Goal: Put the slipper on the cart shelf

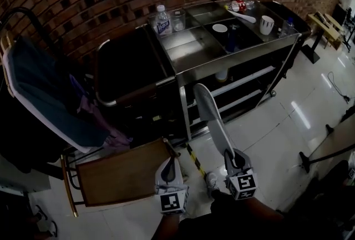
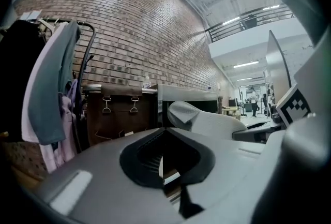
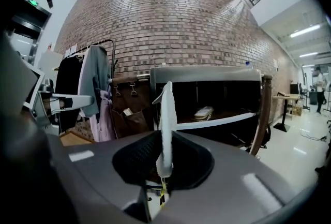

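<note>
Cup (image 1: 267,24) atop cart (image 1: 191,47), head view only

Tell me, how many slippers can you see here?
2. The held slipper is pinched in the right tongs; the second slipper lies on a cart shelf. More may hide deeper in the cart.

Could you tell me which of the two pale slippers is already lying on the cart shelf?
The small pale slipper lying flat on the steel cart's shelf; the other, a long white slipper, is clamped edge-on in the right gripper.
</note>
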The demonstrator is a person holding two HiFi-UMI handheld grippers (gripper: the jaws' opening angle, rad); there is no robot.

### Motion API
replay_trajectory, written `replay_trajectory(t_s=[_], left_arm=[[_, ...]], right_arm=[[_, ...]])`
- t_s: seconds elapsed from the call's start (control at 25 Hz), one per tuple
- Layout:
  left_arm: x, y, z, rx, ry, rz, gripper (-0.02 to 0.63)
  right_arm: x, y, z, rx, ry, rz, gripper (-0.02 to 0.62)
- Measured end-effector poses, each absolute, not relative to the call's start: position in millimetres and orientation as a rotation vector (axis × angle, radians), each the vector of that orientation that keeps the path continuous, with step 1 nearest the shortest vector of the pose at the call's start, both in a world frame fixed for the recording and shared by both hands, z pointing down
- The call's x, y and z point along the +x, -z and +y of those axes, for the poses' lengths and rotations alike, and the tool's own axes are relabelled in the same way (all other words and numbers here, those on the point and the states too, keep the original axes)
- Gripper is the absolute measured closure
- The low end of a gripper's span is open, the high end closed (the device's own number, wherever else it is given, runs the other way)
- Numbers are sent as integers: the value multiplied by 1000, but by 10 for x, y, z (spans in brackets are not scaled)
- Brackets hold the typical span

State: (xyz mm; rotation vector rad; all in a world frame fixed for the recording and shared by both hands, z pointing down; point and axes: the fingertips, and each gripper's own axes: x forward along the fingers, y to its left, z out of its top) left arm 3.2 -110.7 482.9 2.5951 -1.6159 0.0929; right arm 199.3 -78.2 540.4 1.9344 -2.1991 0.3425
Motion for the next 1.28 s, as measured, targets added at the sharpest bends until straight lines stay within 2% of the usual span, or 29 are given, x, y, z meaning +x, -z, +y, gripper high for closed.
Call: replay_trajectory(t_s=[0.36,0.8,1.28], left_arm=[[385,-4739,-1878,2522,-89,-1765,591],[25,-4739,-2290,2362,-195,-1998,591],[-58,-4680,-2466,2333,-181,-2063,591]], right_arm=[[2349,-5540,-1899,1832,-453,-2289,549],[2315,-5792,-3015,1765,-725,-2373,549],[2135,-6004,-3857,1767,-984,-2362,549]])
